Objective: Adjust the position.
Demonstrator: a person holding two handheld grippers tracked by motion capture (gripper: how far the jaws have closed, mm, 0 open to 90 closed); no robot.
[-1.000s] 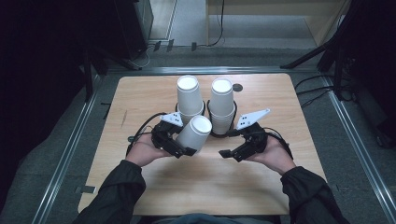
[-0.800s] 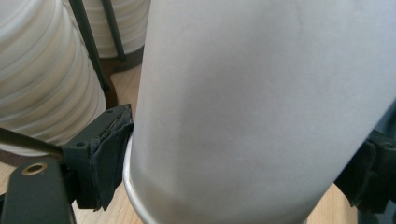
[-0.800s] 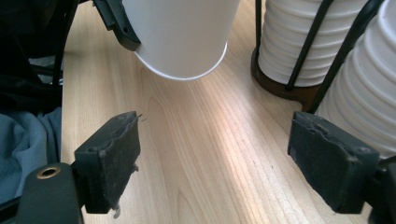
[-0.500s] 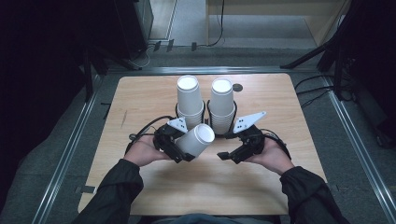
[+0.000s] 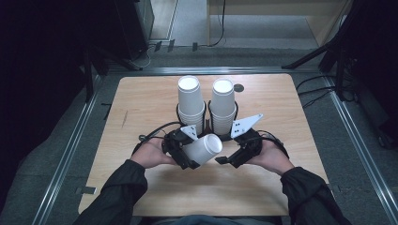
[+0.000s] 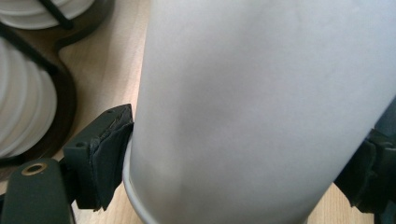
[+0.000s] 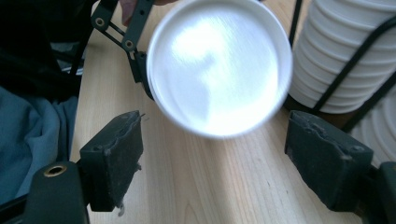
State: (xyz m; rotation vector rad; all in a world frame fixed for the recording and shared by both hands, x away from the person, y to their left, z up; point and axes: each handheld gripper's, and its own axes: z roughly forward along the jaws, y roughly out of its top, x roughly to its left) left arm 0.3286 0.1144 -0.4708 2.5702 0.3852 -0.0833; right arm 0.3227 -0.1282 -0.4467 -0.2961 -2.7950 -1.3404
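No brand, label or writing can be read on any of the cups or on the grippers.

The left gripper (image 5: 187, 157) is clamped on a single white paper cup (image 5: 204, 148); in the left gripper view its two black pads press the cup's side wall from both sides, close to the rolled rim. The cup (image 6: 261, 107) lies tilted on its side above the wooden table (image 5: 141, 108), its closed bottom pointing toward the right gripper (image 5: 225, 160). In the right gripper view that round bottom (image 7: 219, 67) faces the camera, just beyond the jaws, which stand wide apart with nothing between them and do not touch the cup.

Both hands come in from the near edge of the table in dark sleeves, the left hand (image 5: 150, 152) and right hand (image 5: 270, 157) turned inward so that the grippers face each other near the table's middle. Just behind them two tall stacks of white cups, a left stack (image 5: 190, 101) and a right stack (image 5: 223, 103), stand upright in a black wire holder (image 5: 206, 123).
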